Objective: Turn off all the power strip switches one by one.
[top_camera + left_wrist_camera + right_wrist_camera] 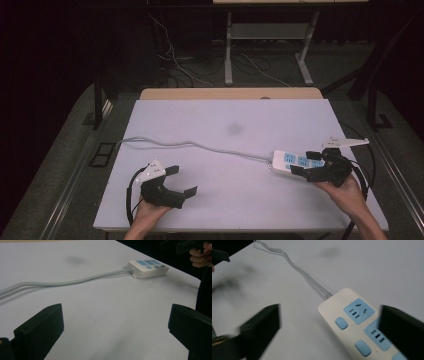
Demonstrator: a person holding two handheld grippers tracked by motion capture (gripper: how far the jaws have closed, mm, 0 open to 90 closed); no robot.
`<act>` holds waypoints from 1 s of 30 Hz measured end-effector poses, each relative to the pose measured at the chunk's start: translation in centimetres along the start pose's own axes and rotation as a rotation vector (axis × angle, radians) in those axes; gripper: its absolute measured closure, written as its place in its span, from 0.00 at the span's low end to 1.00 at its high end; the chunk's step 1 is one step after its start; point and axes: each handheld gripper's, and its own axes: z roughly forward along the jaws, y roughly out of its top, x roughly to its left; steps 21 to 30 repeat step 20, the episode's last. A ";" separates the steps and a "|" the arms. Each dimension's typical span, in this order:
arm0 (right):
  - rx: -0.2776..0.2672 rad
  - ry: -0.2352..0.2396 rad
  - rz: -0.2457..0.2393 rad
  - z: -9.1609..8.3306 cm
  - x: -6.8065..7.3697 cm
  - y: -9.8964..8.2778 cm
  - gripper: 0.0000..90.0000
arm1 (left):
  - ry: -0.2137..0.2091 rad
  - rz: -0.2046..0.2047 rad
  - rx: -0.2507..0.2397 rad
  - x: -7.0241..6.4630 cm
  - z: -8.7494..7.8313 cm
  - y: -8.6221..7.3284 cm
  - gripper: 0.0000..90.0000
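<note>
1. Dark room, cables all over the floor at the back, and a white tabletop (pixel 230 130) with a faint grey smudge (pixel 235 129) near its middle.
2. What matters: the power strip (pixel 296 163) lies flat at about 4 o'clock from the table's centre, close to the right edge. Its long axis runs roughly 9-to-3, tilted a bit, with its grey cord (pixel 190 145) leaving the 9 o'clock end and snaking off over the left edge.
3. Right gripper (pixel 311 161) is way nearer. It's at the strip's 3 o'clock end, jaws spread wide with nothing between them. In the right gripper view the strip (pixel 359 322) runs in toward the right-hand jaw, so my guess is that a small push forward would straddle it.
4. Left gripper (pixel 182 181) sits at 7 o'clock on the table, well apart from the strip, also gaping and empty, pointing toward 3 o'clock. From its own view the strip (pixel 147 268) is far off at 1 o'clock.
5. Hard to tell: whether the right jaws already touch the strip. The hand covers its far end from above, the gripper view cuts it off, and the left-hand jaw there is blurry.
</note>
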 end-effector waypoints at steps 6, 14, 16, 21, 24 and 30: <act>-0.054 0.007 -0.010 -0.2 0.9 -1.5 0.00 | 0.000 0.003 0.000 0.0 -0.1 0.0 0.00; -0.071 0.032 -0.007 0.5 1.4 -3.5 0.00 | 0.000 0.001 0.001 0.0 -0.1 0.0 0.00; -0.071 0.039 -0.023 0.5 1.7 -3.7 0.00 | 0.001 0.002 0.002 0.0 0.0 0.0 0.00; -0.075 0.048 -0.032 0.7 1.9 -3.9 0.00 | 0.001 0.001 0.002 0.0 0.0 0.0 0.00; -0.075 0.048 -0.032 0.7 1.9 -3.9 0.00 | 0.001 0.001 0.002 0.0 0.0 0.0 0.00; -0.075 0.048 -0.032 0.7 1.9 -3.9 0.00 | 0.001 0.001 0.002 0.0 0.0 0.0 0.00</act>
